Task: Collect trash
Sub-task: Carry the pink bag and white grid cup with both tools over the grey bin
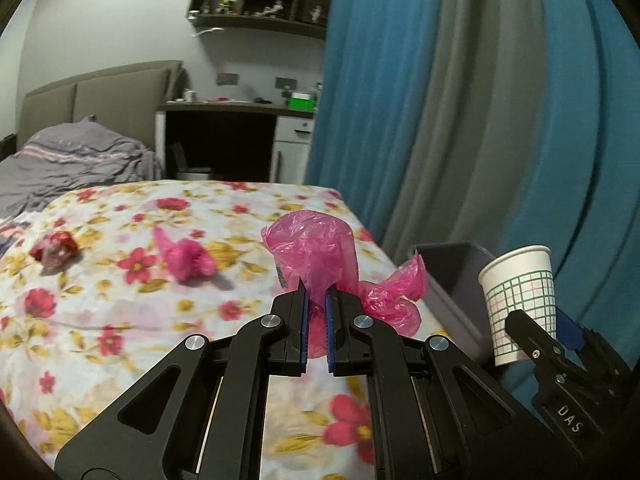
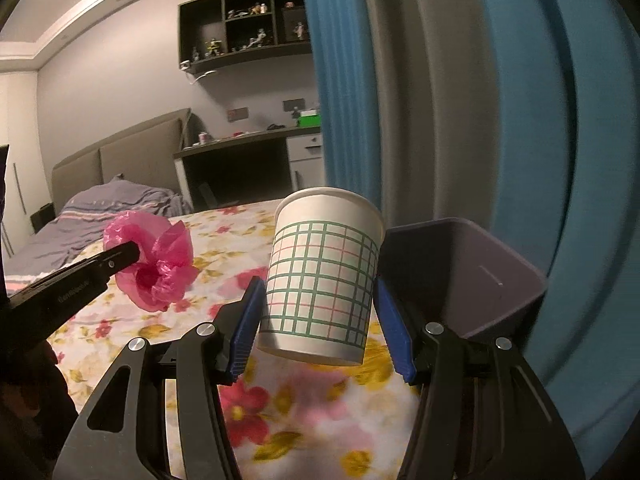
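My left gripper (image 1: pixel 316 300) is shut on a crumpled pink plastic bag (image 1: pixel 320 256) and holds it above the flowered bed; the bag also shows in the right wrist view (image 2: pixel 160 268). My right gripper (image 2: pixel 318 300) is shut on a white paper cup with a green grid (image 2: pixel 322 276), held upright above the bed near the grey bin (image 2: pixel 472 276). The cup (image 1: pixel 518 300) and the bin (image 1: pixel 452 280) also show at the right of the left wrist view. A pink crumpled piece (image 1: pixel 186 258) and a red wrapper (image 1: pixel 58 250) lie on the bed.
The flowered bedspread (image 1: pixel 120 320) covers the bed. Blue and grey curtains (image 1: pixel 460 100) hang behind the bin. A grey blanket (image 1: pixel 68 160), a headboard, a desk (image 1: pixel 236 106) and wall shelves stand at the back.
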`<state>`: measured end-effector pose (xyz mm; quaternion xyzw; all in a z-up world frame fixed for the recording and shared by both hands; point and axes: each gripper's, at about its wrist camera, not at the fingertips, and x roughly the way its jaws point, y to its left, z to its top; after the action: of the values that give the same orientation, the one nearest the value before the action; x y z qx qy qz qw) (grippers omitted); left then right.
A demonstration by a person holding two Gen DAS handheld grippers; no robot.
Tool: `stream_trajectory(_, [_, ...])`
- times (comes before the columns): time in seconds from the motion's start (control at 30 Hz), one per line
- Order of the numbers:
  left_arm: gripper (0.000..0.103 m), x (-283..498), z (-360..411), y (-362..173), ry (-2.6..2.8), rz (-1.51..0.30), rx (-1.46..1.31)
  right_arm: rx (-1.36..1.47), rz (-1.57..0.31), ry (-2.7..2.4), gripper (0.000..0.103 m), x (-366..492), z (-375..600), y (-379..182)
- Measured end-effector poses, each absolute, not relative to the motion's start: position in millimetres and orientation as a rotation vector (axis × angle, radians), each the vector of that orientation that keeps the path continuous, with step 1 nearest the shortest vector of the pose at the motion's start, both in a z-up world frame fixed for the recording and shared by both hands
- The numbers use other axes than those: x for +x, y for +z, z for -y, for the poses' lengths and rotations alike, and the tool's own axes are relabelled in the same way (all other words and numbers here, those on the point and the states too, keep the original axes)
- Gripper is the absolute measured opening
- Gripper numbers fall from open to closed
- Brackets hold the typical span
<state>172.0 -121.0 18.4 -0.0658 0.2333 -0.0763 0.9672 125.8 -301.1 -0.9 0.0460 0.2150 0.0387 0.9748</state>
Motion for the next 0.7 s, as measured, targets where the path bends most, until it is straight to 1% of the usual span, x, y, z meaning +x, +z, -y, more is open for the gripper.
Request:
stream_trajectory(0.33, [0.006,202,193,16,-0.287,-0.492,-0.088,0.103,-0.408,-0.053,0.055,133,354,-9])
stream_trajectory(0.7, [0.006,259,274,0,-0.506,-0.57,-0.13,0.133,-0.382,-0.171,0.055,148,400,-18])
